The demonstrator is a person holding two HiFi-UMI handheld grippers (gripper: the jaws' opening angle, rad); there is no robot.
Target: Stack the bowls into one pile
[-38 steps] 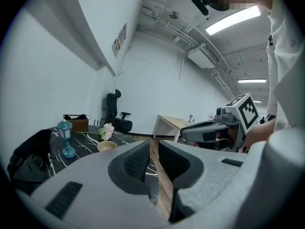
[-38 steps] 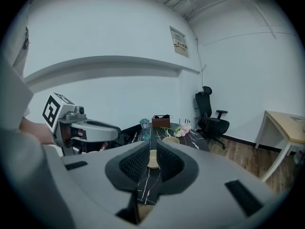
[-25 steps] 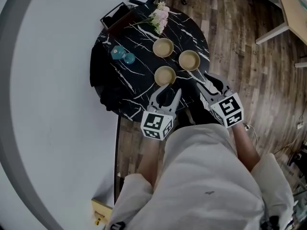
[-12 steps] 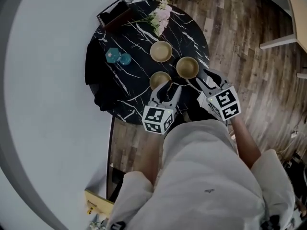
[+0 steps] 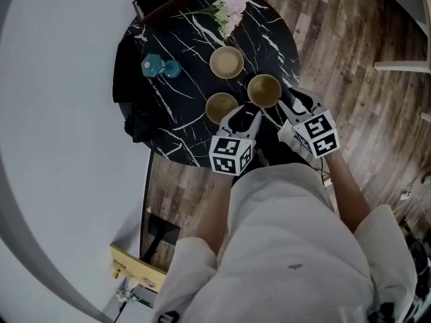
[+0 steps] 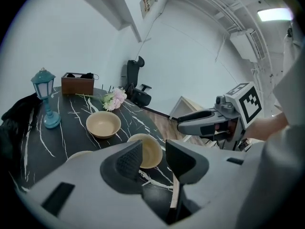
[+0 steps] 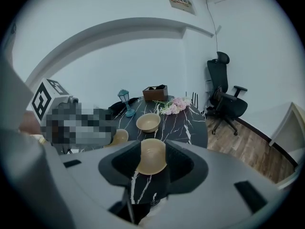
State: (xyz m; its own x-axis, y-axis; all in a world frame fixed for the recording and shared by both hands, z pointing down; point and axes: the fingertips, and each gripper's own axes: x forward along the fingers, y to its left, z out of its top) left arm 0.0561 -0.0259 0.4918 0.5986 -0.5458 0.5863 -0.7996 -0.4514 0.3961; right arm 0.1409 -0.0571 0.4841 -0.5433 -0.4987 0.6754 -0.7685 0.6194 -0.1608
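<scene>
Three tan bowls stand apart on the round black marble table: a far bowl, a right bowl and a near bowl. My left gripper hovers at the table's near edge, just right of the near bowl. Its jaws have just been opening and stand open with nothing between them. In the left gripper view the right bowl shows beyond the gap. My right gripper is open beside the right bowl, which lies ahead between its jaws, apart from the pads.
A teal lantern stands at the table's left. Pink flowers and a wooden box lie at the far side. Black cloth hangs over the left edge. An office chair stands on the wood floor beyond.
Both grippers have come forward and down toward the bowls. The left gripper's tips now sit beside the near bowl, the right gripper's beside the right bowl.
</scene>
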